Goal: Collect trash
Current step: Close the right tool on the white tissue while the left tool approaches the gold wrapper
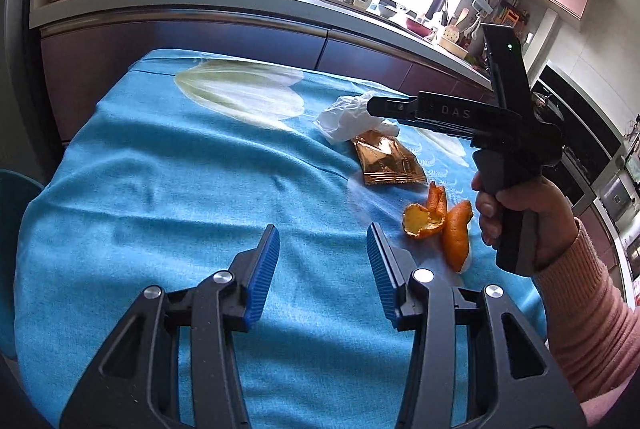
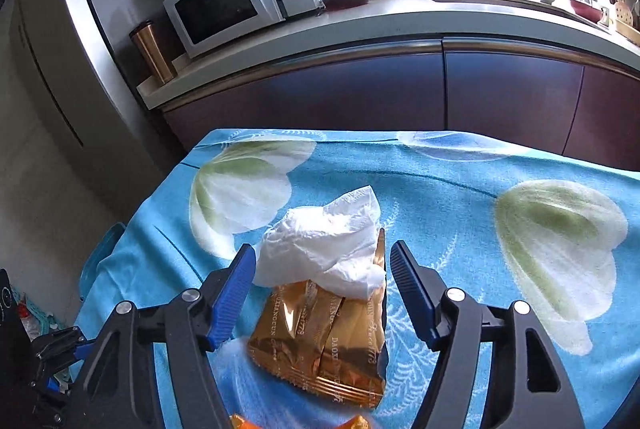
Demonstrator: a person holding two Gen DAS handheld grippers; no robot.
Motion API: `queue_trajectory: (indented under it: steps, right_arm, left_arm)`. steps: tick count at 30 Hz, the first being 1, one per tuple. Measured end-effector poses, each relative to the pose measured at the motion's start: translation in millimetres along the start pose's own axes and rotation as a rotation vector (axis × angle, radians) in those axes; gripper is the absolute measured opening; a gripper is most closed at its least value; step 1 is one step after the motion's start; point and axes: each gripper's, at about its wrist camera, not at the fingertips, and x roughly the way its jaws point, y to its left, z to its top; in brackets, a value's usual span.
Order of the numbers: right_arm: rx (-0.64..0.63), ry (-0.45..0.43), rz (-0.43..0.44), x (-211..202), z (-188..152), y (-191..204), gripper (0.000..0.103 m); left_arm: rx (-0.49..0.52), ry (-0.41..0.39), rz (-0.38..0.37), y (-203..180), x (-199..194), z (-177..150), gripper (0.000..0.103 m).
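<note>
My right gripper [image 2: 322, 265] hangs over the trash pile on the blue flowered cloth [image 2: 440, 189], jaws spread wide and gripping nothing. No pad touches anything. The crumpled white tissue [image 2: 324, 241] sits between the blue pads [image 2: 236, 293], a little beyond them, closer to the left one. Its near edge drapes over the far end of the gold snack wrapper [image 2: 320, 341]. That wrapper lies flat between the two fingers, its long axis running near to far, sealed near edge toward me and slightly right.

My left gripper [image 1: 324, 241] hovers above bare cloth, jaws parted and empty. The orange peel [image 1: 440, 221] lies just right of its right pad [image 1: 380, 269], the longer strip pointing near to far. Farther off I see the wrapper and tissue under the right tool, held by a hand [image 1: 520, 213] in a pink sleeve [image 1: 588, 309].
</note>
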Motion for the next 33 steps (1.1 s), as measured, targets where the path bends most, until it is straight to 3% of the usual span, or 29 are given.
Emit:
queue_trajectory:
  steps: [1, 4, 6, 9, 12, 21, 23, 24, 26, 32, 33]
  right_arm:
    - [-0.001, 0.007, 0.003, 3, 1, 0, 0.066]
    - [0.001, 0.017, 0.017, 7, 0, 1, 0.047]
    - [0.001, 0.013, 0.02, 7, -1, 0, 0.025]
    - [0.001, 0.012, 0.026, 7, -2, -2, 0.008]
    - [0.002, -0.004, 0.044, 2, -3, -4, 0.002]
    - [0.021, -0.065, 0.075, -24, -2, -13, 0.002]
    - [0.039, -0.06, 0.089, -25, -2, -16, 0.006]
    - [0.053, -0.052, 0.093, -23, -1, -18, 0.024]
    - [0.062, -0.05, 0.087, -18, 1, -16, 0.049]
    - [0.05, -0.002, 0.066, 9, 8, -9, 0.048]
    - [0.045, 0.006, 0.066, 12, 8, -7, 0.037]
  left_arm:
    - [-0.001, 0.003, 0.001, 0, 2, 1, 0.044]
    - [-0.003, 0.01, -0.001, 0, 5, 2, 0.044]
    - [0.0, 0.012, -0.003, 0, 7, 4, 0.044]
    - [0.005, 0.014, -0.006, -3, 9, 5, 0.044]
    - [0.01, 0.015, -0.01, -5, 10, 6, 0.044]
    - [0.027, 0.024, -0.017, -12, 17, 9, 0.044]
    - [0.032, 0.024, -0.017, -14, 18, 10, 0.045]
    - [0.032, 0.025, -0.018, -15, 19, 10, 0.045]
    - [0.032, 0.028, -0.02, -17, 21, 10, 0.045]
    - [0.038, 0.03, -0.012, -19, 21, 10, 0.045]
    - [0.037, 0.03, -0.011, -19, 21, 10, 0.045]
